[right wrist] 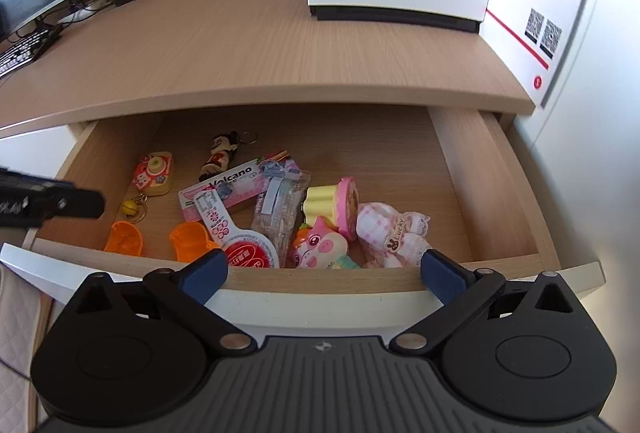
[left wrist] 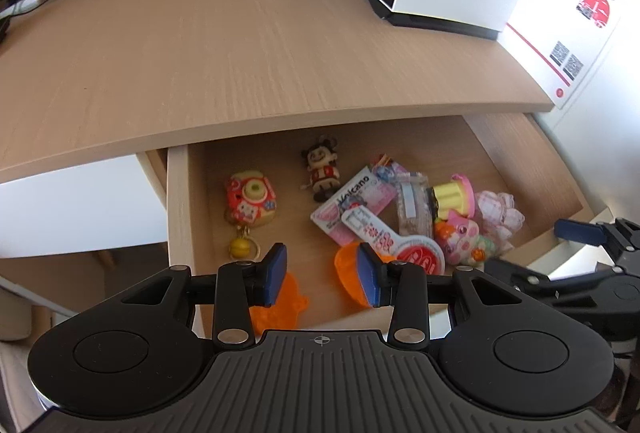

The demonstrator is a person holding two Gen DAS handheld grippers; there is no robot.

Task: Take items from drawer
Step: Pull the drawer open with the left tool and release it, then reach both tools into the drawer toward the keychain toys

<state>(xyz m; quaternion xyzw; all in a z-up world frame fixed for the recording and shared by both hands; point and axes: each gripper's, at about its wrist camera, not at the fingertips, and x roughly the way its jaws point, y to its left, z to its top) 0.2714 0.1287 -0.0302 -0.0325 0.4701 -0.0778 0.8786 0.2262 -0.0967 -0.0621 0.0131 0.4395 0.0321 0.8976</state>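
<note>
Drawer of pale wood [right wrist: 500, 193] stands open with small toys; my left gripper [left wrist: 322, 273], half open and empty, hides part of two orange plastic shells [left wrist: 348, 269]; right gripper [right wrist: 324, 271] wide open, empty

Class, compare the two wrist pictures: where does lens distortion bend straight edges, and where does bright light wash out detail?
Left wrist view: the pale wooden desk top's front edge bows strongly, and the white poster with red print is washed out at its lit left edge. Right wrist view: the same edge curves too, the white wall glares, and the open wooden drawer is shaded under the desk.
</note>
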